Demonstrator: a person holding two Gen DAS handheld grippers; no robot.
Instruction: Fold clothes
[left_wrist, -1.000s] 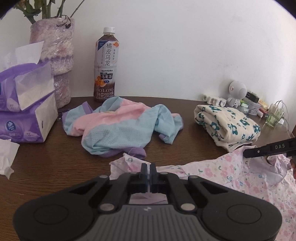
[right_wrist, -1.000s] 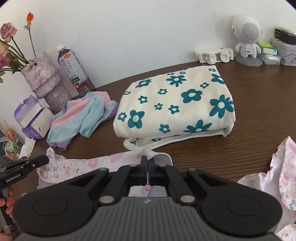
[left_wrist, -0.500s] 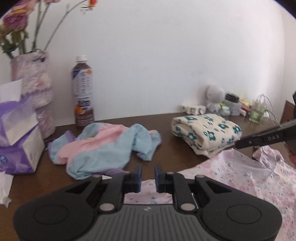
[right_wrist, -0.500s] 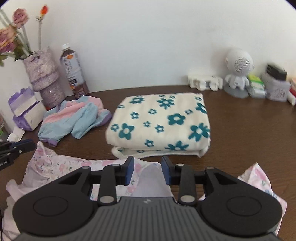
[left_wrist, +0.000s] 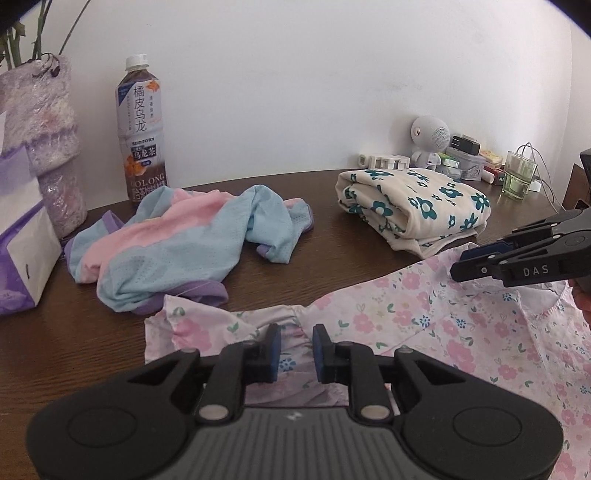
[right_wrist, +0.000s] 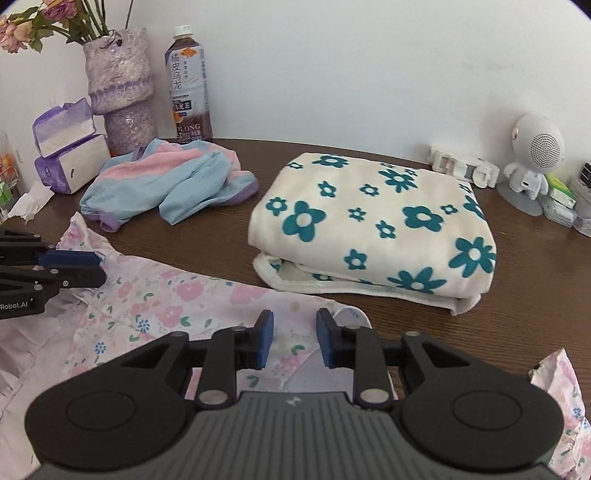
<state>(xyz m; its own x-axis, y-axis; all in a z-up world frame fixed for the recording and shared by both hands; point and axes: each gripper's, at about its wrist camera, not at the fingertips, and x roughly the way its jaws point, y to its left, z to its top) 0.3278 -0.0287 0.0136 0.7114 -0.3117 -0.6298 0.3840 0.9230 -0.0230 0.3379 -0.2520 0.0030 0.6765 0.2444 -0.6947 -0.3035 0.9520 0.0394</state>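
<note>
Soft, even daylight on white wall (left_wrist: 332, 74); sharp focus, faint shadows, fisheye bending and dark corners.

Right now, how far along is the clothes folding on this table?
One piece looks done: the cream flowered garment lies folded. In hand is the pink floral garment, spread flat; the left gripper has just opened and the right gripper is closing again after letting go, both standing open over its edge with nothing pinched. Left: folding that one, then the crumpled pink-and-blue garment.
</note>
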